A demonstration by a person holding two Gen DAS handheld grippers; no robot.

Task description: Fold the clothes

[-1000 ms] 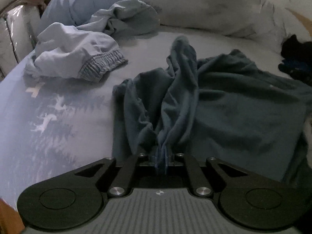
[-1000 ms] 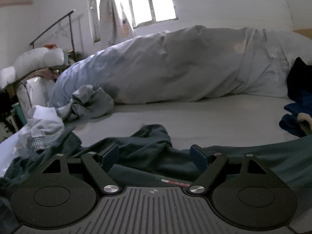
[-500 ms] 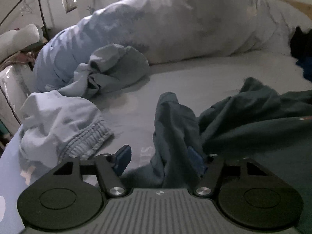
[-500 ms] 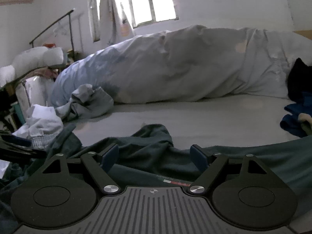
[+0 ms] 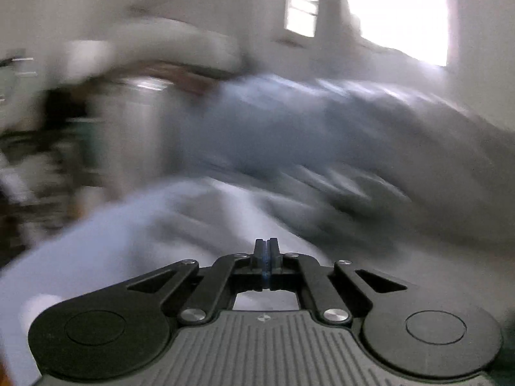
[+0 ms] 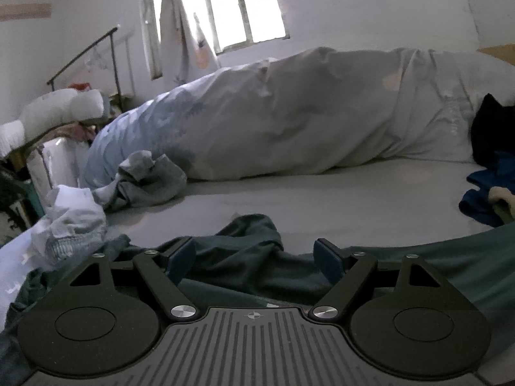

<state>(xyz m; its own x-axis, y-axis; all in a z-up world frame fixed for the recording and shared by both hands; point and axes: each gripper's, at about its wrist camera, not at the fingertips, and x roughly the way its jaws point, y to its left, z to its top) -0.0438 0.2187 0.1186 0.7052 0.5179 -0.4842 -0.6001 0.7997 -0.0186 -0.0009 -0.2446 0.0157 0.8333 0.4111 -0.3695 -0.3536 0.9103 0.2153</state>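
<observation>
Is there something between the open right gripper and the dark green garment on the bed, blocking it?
Nothing visible does. The right gripper hangs open directly over the dark green garment, whose bunched fold lies between the fingers.

Black grippers (image 6: 254, 254), blue fingertip pads (image 6: 325, 257)

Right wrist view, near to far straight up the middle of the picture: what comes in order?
Right gripper, open → dark teal garment → bare bed sheet → rolled pale duvet → window.
</observation>
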